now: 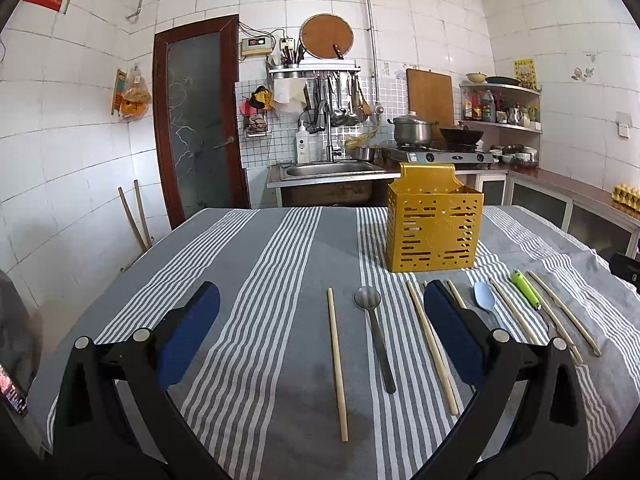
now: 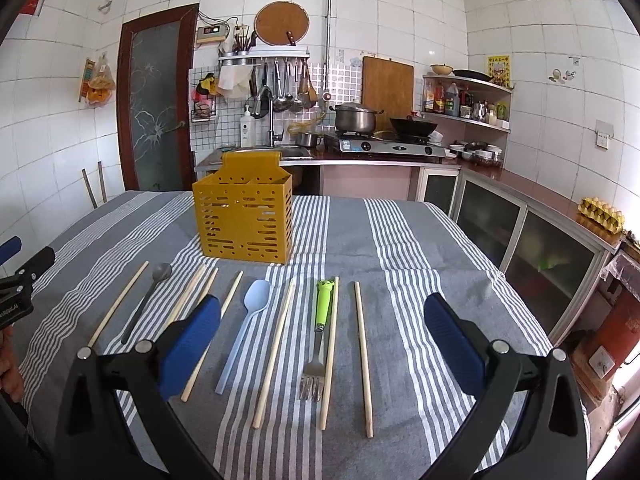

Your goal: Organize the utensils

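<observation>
Striped tablecloth (image 2: 400,240) carries chopsticks (image 2: 363,360), spoons, fork (image 2: 318,356); left gripper (image 1: 322,300), right gripper (image 2: 322,304) both gape wide, empty.

Grey-and-white striped tablecloth (image 2: 400,248) looks like woven cloth, matt, slightly wrinkled. Yellow holder (image 2: 244,220) reads as moulded plastic, slotted, with a dull sheen. The chopsticks (image 2: 362,356) look like pale bare wood or bamboo, unvarnished. Light blue spoon (image 2: 246,320) is smooth plastic; dark spoon (image 1: 374,332) is matt grey, possibly metal, hard to tell. Fork (image 2: 318,344) shows shiny metal tines and a glossy green plastic handle. Gripper pads (image 2: 192,344) look blue, soft and matt, on black plastic arms
</observation>
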Demonstrator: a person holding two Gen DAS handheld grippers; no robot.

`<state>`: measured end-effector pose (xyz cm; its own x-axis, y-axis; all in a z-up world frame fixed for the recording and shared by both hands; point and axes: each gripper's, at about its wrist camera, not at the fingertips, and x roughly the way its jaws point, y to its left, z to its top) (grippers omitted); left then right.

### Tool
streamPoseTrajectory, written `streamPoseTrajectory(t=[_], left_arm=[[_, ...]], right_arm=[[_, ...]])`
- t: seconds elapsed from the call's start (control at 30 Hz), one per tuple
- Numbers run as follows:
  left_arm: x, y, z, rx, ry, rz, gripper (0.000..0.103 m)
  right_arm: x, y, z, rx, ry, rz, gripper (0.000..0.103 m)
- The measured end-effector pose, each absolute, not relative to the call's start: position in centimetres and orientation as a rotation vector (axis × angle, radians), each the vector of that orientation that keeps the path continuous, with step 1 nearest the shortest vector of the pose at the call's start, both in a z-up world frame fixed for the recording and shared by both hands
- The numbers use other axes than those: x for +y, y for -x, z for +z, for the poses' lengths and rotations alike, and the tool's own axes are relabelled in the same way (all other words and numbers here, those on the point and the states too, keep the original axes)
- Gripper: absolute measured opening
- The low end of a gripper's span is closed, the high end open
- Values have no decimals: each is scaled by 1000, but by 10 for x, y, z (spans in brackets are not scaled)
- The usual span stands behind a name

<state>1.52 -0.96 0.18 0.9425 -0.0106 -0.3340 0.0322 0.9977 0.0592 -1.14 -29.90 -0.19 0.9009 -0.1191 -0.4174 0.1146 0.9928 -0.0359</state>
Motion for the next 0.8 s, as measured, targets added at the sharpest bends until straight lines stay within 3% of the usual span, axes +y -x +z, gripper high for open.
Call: streamPoseTrajectory(t=[0.8], left_arm=[[-1,-33,-15,405,-59,-45,99]], right_arm=[[-302,7,-8,444,-23,-148,99]])
